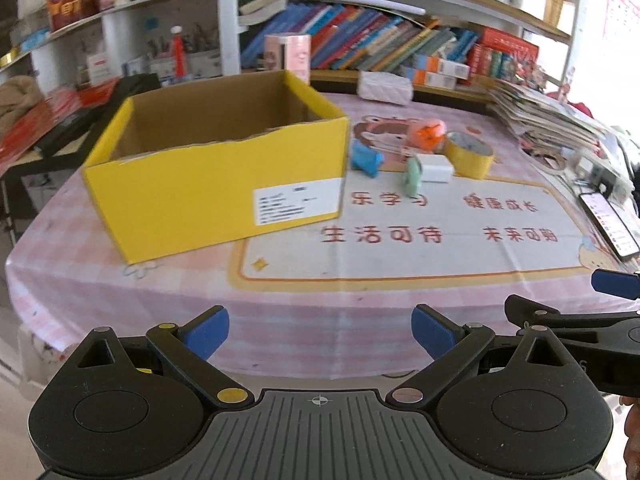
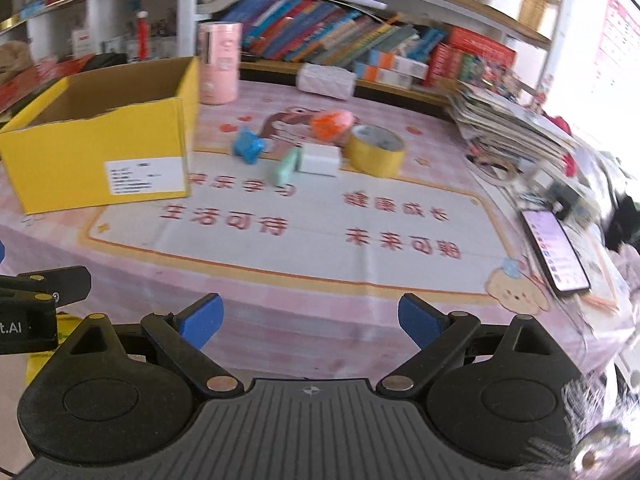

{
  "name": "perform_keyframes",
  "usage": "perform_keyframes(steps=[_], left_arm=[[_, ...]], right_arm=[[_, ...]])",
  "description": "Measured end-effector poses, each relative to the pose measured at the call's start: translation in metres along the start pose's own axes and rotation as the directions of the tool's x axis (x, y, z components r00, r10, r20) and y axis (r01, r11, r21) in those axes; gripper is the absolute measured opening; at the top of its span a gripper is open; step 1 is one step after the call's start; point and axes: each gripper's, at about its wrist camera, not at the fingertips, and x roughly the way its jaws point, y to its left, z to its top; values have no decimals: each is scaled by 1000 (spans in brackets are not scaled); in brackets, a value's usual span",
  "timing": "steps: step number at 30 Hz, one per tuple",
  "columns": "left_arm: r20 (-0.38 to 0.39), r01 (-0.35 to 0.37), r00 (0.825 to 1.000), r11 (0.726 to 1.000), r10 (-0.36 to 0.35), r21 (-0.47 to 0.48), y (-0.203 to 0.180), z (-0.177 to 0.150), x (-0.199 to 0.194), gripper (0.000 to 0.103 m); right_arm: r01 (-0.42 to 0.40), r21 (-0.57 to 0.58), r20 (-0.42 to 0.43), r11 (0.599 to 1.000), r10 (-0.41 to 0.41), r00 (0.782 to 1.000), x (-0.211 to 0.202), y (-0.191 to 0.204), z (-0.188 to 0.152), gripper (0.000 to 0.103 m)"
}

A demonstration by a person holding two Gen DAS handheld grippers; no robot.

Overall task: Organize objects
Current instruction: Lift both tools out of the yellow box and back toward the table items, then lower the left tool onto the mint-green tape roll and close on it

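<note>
An open yellow cardboard box (image 1: 216, 184) (image 2: 100, 152) stands on the left of the table; its inside looks empty as far as I see. To its right lie a blue object (image 1: 366, 158) (image 2: 249, 146), a green object (image 1: 412, 178) (image 2: 287, 168), a white block (image 1: 434, 168) (image 2: 320, 159), an orange toy (image 1: 426, 134) (image 2: 331, 125) and a yellow tape roll (image 1: 469, 155) (image 2: 375, 150). My left gripper (image 1: 320, 334) and right gripper (image 2: 310, 322) are both open and empty, at the table's near edge, well short of the objects.
A phone (image 1: 610, 226) (image 2: 556, 250) lies at the table's right edge. A stack of papers (image 2: 516, 128) sits at back right, a white tissue pack (image 2: 326, 80) and a pink canister (image 2: 219, 64) at the back. Bookshelves stand behind.
</note>
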Motion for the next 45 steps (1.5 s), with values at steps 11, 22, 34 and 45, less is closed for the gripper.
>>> perform_keyframes(steps=[11, 22, 34, 45], left_arm=[[2, 25, 1000, 1000, -25, 19, -30, 26, 24, 99], [0, 2, 1000, 1000, -2, -12, -48, 50, 50, 99], [40, 5, 999, 999, -3, -35, -78, 84, 81, 99], [60, -45, 997, 998, 48, -47, -99, 106, 98, 99]], right_arm=[[32, 17, -12, 999, -32, 999, 19, -34, 16, 95], [1, -20, -17, 1000, -1, 1000, 50, -54, 44, 95], [-44, -40, 10, 998, 44, 999, 85, -86, 79, 95], [-132, -17, 29, 991, 132, 991, 118, -118, 109, 95]])
